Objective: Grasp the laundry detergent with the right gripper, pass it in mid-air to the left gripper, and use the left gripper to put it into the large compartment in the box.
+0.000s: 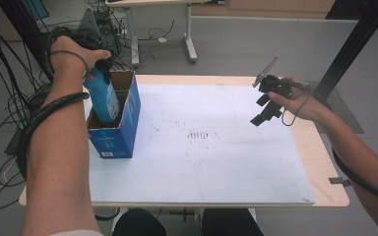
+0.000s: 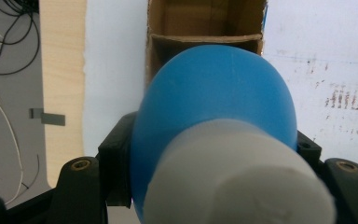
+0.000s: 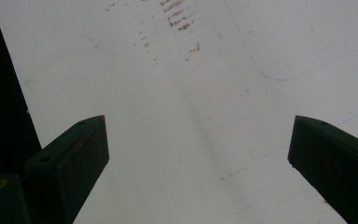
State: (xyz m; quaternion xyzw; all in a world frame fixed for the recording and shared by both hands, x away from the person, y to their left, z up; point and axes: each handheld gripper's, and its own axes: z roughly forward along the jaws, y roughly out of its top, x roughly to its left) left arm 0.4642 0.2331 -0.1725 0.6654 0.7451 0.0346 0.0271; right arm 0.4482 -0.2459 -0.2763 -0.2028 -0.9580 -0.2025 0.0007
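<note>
The left gripper [image 1: 100, 66] pinches a blue bottle [image 1: 103, 98] partly inside the cardboard box [image 1: 120, 132]. The right gripper [image 1: 265, 109] hangs above the tabletop [image 1: 216, 157], jaws spread wide.

Grey floor, wooden table, tangled cables

A white sheet [image 1: 226, 162] covers the light wooden table [image 1: 325, 162]; black cables [image 1: 10, 98] sprawl on the grey floor [image 1: 256, 44], beside what may be a second table's legs [image 1: 191, 44].

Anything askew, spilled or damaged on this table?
No spill or damage. The bottle leans in the box, only partly in, gripped by the left tongs. Brownish smudges mark the white mat.
</note>
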